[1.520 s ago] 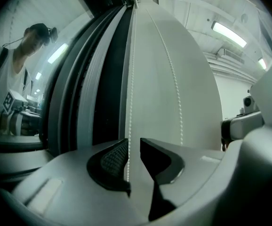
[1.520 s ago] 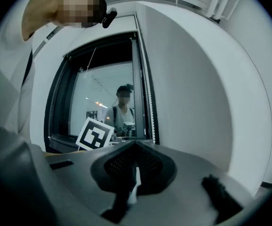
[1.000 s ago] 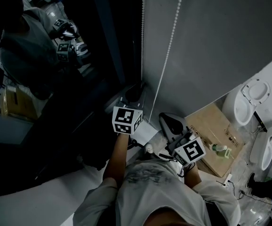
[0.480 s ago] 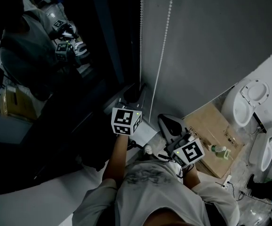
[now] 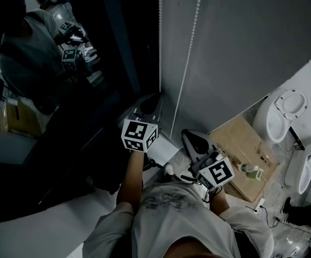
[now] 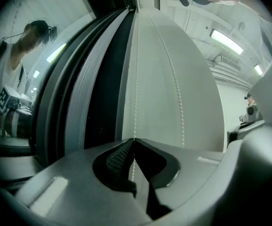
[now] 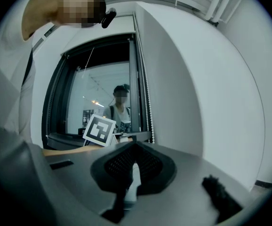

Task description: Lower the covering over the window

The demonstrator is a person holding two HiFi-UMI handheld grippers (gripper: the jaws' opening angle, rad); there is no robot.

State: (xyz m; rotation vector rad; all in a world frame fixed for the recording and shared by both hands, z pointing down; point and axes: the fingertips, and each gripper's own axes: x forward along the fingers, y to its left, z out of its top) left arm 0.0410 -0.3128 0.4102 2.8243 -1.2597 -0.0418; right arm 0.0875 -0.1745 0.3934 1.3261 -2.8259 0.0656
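The jaws of the left gripper (image 6: pixel 135 142), just closed, are pinched on the bead chain (image 6: pixel 135 102) rising toward 12 o'clock, beside the uncovered window (image 6: pixel 46 79) at 9 o'clock, so the covering, not seen lowered, can be drawn down; the right gripper (image 7: pixel 135 146) is held pressed together, empty, at 4 o'clock.

Bead chain (image 5: pixel 159 36) cut off at top, items (image 5: pixel 251 170) on cardboard (image 5: pixel 233 138) too small

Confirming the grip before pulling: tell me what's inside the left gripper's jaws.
The left gripper's jaws have just closed on one bead chain strand; the pinched beads are hidden between the pads.
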